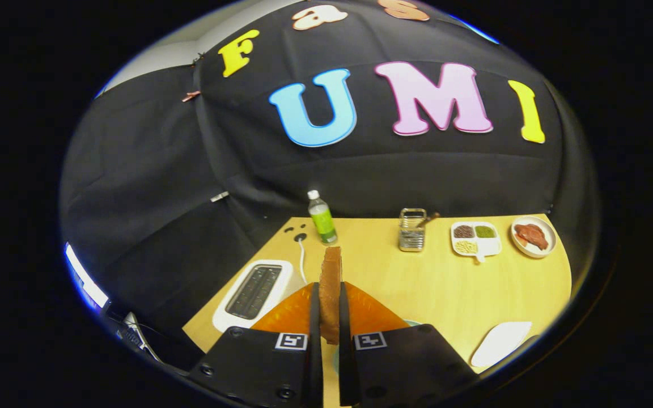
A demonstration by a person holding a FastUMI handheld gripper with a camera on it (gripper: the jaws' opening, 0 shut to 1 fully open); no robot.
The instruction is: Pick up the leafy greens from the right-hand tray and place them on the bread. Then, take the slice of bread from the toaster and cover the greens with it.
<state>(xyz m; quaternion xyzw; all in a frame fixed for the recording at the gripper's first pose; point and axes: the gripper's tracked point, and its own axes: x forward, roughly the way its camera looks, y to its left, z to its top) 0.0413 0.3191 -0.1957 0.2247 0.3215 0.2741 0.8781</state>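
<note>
White toaster (254,292) at ten o'clock of the tool (330,317), slots apparently empty. The tool is clamped on an upright slice of bread (331,283), edge-on between both fingers; it looks light, stiff and crumbly, best held gently by its flat faces. On the tabletop (445,289) towards one o'clock: a green bottle (322,218), a metal holder (411,229), a divided dish (475,238) of brown, green and pale fillings, a plate (534,236) of reddish food
</note>
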